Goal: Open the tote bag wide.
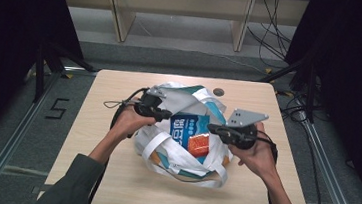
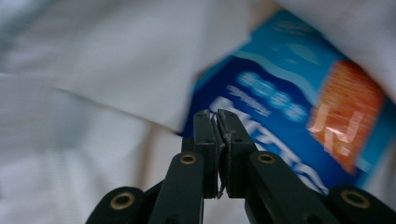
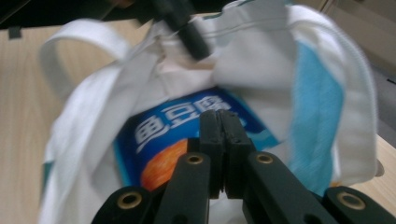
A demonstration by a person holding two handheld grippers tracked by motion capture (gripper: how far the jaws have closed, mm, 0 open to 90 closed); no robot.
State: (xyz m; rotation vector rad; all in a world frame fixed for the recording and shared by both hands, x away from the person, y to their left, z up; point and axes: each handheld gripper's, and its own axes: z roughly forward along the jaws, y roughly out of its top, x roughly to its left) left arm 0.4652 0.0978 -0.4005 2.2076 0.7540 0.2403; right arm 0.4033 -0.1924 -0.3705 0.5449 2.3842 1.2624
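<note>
A white tote bag (image 1: 184, 100) with teal panels lies open in the middle of the wooden table. Inside it lies a blue packet (image 1: 186, 127) with white lettering and an orange picture. My left gripper (image 1: 167, 116) is at the bag's left rim, jaws pressed together over the packet (image 2: 280, 107), with white bag cloth (image 2: 116, 60) behind them. My right gripper (image 1: 211, 128) is at the bag's right rim, jaws closed and pointing into the opening above the packet (image 3: 177, 126). In the right gripper view the left gripper (image 3: 198, 49) touches the bag's far rim (image 3: 261, 65).
The table (image 1: 119, 91) has bare wood all around the bag, and a round grommet hole (image 1: 218, 91) near its far edge. A bag handle loop (image 1: 152, 144) lies toward the front. Wooden shelving (image 1: 178, 6) and cables stand beyond the table.
</note>
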